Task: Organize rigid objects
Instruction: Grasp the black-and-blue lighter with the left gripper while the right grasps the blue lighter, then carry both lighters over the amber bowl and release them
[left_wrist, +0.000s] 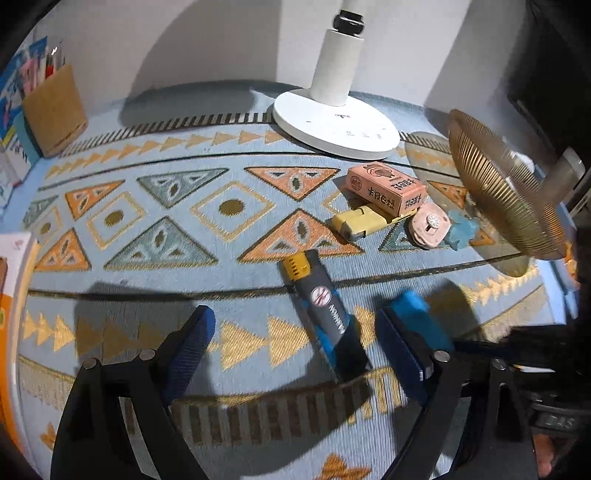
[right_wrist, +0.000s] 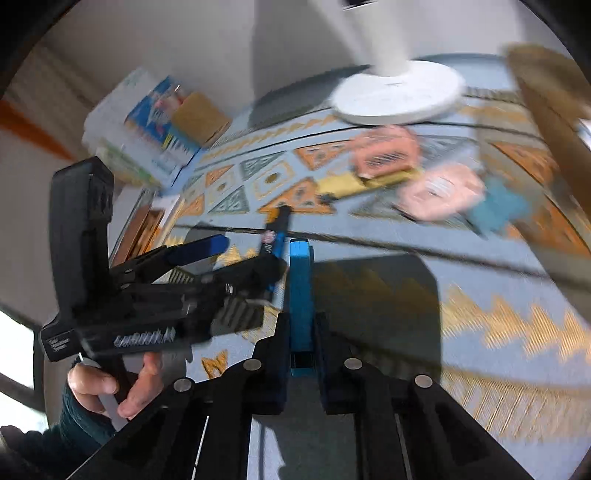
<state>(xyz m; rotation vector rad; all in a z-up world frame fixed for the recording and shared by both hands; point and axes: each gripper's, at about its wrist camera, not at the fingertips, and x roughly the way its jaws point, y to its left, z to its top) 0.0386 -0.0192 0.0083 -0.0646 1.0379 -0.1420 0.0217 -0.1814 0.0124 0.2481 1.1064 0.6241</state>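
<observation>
A black, blue and yellow lighter-like case (left_wrist: 325, 314) lies on the patterned mat between the fingers of my left gripper (left_wrist: 303, 325), which is open around it without touching. The case also shows in the blurred right wrist view (right_wrist: 275, 236). My right gripper (right_wrist: 301, 332) is shut on a flat blue block (right_wrist: 300, 291) that stands upright between its pads. Further back lie a pink box (left_wrist: 386, 188), a yellow lighter (left_wrist: 360, 223), a pink round piece (left_wrist: 428, 225) and a blue piece (left_wrist: 461, 230).
A white lamp base (left_wrist: 336, 123) stands at the back. A ribbed gold dish (left_wrist: 506, 184) hangs tilted at the right. A cork pen holder (left_wrist: 53, 110) and books stand at the back left. An orange and white box edge (left_wrist: 11, 295) is at the left.
</observation>
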